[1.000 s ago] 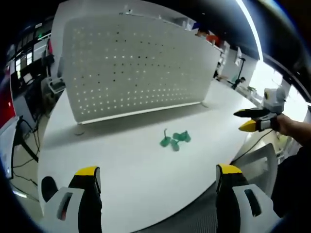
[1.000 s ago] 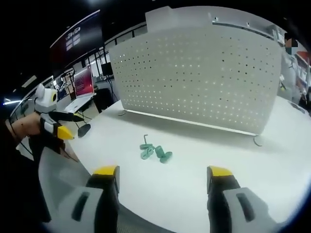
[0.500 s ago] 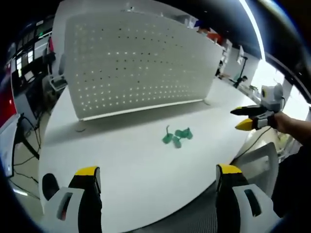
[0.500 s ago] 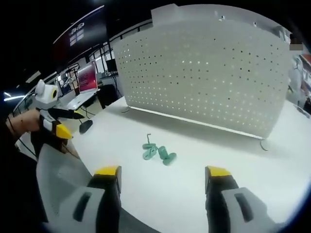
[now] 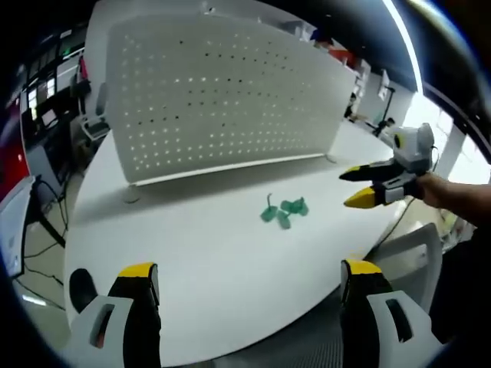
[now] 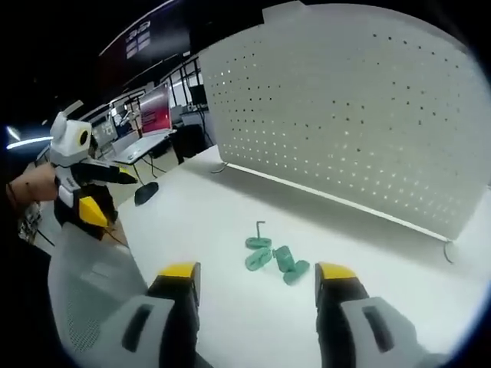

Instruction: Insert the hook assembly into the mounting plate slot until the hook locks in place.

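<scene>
Several small green hook pieces (image 5: 282, 211) lie in a cluster on the white table (image 5: 199, 253), one with a thin metal hook standing up. Behind them stands the white perforated mounting plate (image 5: 222, 92), upright on small feet. My left gripper (image 5: 249, 276) is open, low at the near table edge, well short of the hooks. The right gripper (image 5: 351, 188) comes in from the right, open, beside the cluster and apart from it. In the right gripper view the hook pieces (image 6: 272, 257) lie just ahead of my open right gripper (image 6: 257, 274), with the mounting plate (image 6: 360, 115) behind and the left gripper (image 6: 119, 201) far left.
A dark computer mouse (image 6: 146, 192) lies on the table's left end, the same mouse (image 5: 80, 284) showing near my left jaw. A grey mesh chair (image 6: 92, 291) stands at the table edge. Desks with monitors (image 6: 153, 115) fill the background.
The right gripper has moved in over the table toward the green hook pieces, which now look nearer in its view. The left gripper has hardly moved. The hooks lie as before.
</scene>
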`<state>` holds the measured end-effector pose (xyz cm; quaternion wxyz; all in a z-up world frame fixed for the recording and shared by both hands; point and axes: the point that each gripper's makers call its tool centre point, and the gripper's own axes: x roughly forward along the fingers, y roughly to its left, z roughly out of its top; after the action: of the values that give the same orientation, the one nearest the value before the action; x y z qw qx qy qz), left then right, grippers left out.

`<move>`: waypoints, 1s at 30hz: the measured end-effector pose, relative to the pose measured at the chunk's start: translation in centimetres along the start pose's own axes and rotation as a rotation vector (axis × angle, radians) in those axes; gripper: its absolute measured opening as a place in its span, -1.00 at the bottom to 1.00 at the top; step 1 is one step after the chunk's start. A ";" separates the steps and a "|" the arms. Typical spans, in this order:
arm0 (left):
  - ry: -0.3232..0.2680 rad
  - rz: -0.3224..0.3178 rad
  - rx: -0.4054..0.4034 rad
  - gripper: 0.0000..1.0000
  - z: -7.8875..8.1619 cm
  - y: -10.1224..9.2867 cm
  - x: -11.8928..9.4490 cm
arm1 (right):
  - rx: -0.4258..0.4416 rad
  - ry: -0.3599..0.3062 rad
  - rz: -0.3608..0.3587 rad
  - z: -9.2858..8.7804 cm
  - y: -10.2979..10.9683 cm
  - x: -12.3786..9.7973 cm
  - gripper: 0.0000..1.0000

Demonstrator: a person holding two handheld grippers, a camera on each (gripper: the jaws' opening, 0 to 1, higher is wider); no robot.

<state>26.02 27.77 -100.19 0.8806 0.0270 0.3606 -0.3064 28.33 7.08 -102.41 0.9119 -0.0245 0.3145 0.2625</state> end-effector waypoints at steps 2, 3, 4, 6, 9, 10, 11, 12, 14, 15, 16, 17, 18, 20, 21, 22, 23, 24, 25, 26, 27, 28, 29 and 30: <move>0.001 0.004 0.000 1.00 -0.1 0.1 0.0 | -0.007 0.003 0.014 0.3 0.3 0.9 0.06; 0.005 0.007 -0.001 1.00 -0.2 0.2 -0.1 | -0.011 0.003 0.019 0.3 0.4 1.3 0.03; 0.006 0.007 -0.001 1.00 -0.2 0.2 -0.1 | -0.016 0.005 0.025 0.4 0.6 1.6 0.00; 0.009 0.008 -0.001 1.00 -0.3 0.3 -0.1 | -0.028 0.014 0.036 0.5 0.8 2.7 -0.07; 0.015 0.007 0.000 1.00 -0.3 0.2 -0.1 | -0.028 0.017 0.057 1.0 1.3 4.3 -0.12; 0.015 0.007 0.000 1.00 -0.3 0.2 -0.1 | -0.031 0.019 0.059 1.0 1.4 4.7 -0.13; 0.017 0.008 -0.001 1.00 -0.3 0.2 -0.1 | -0.039 0.026 0.065 1.1 1.5 5.4 -0.15; 0.017 0.008 0.000 1.00 -0.3 0.3 -0.1 | -0.044 0.029 0.068 1.2 1.6 5.9 -0.17; 0.018 0.009 0.001 1.00 -0.2 0.4 -0.2 | -0.049 0.038 0.073 1.1 1.7 6.8 -0.21; 0.018 0.010 0.001 1.00 -0.2 0.4 -0.3 | -0.046 0.047 0.078 1.1 1.8 7.5 -0.24; 0.018 0.013 0.000 1.00 -0.2 0.6 -0.4 | -0.043 0.049 0.080 1.1 1.8 8.0 -0.26; 0.020 0.016 -0.001 1.00 -0.2 0.7 -0.4 | -0.036 0.056 0.079 1.0 1.7 8.6 -0.29; 0.021 0.018 -0.002 1.00 -0.2 0.8 -0.5 | -0.026 0.066 0.081 0.9 1.8 9.0 -0.31; 0.022 0.022 -0.003 1.00 -0.2 1.0 -0.6 | -0.007 0.068 0.080 0.9 1.7 9.9 -0.36; 0.022 0.025 -0.004 1.00 -0.2 1.1 -0.6 | -0.003 0.077 0.078 0.8 1.7 10.3 -0.38; 0.023 0.026 -0.006 1.00 -0.2 1.2 -0.7 | 0.004 0.090 0.078 0.5 1.7 10.7 -0.39; 0.025 0.028 -0.007 1.00 -0.3 1.2 -0.7 | 0.008 0.092 0.077 0.4 1.6 11.1 -0.41; 0.027 0.030 -0.008 1.00 -0.4 1.3 -0.7 | 0.015 0.100 0.078 0.3 1.6 11.5 -0.42; 0.030 0.033 -0.010 1.00 -0.5 1.5 -0.7 | 0.019 0.112 0.074 0.0 1.5 11.7 -0.43; 0.032 0.034 -0.012 1.00 -0.6 1.5 -0.7 | 0.020 0.114 0.074 0.0 1.4 11.9 -0.45; 0.034 0.036 -0.014 1.00 -0.6 1.6 -0.8 | 0.026 0.115 0.071 -0.1 1.3 12.2 -0.48; 0.034 0.037 -0.016 1.00 -0.7 1.7 -0.8 | 0.025 0.127 0.066 -0.3 1.2 12.4 -0.49; 0.036 0.038 -0.018 1.00 -0.7 1.8 -0.8 | 0.025 0.128 0.063 -0.3 1.0 12.7 -0.51; 0.039 0.040 -0.020 1.00 -0.8 2.0 -0.7 | 0.028 0.128 0.059 -0.3 0.8 12.9 -0.52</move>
<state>26.21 29.97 -100.64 0.8795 0.0312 0.3800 -0.2847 36.31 13.70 -110.07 0.8820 -0.0191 0.3765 0.2827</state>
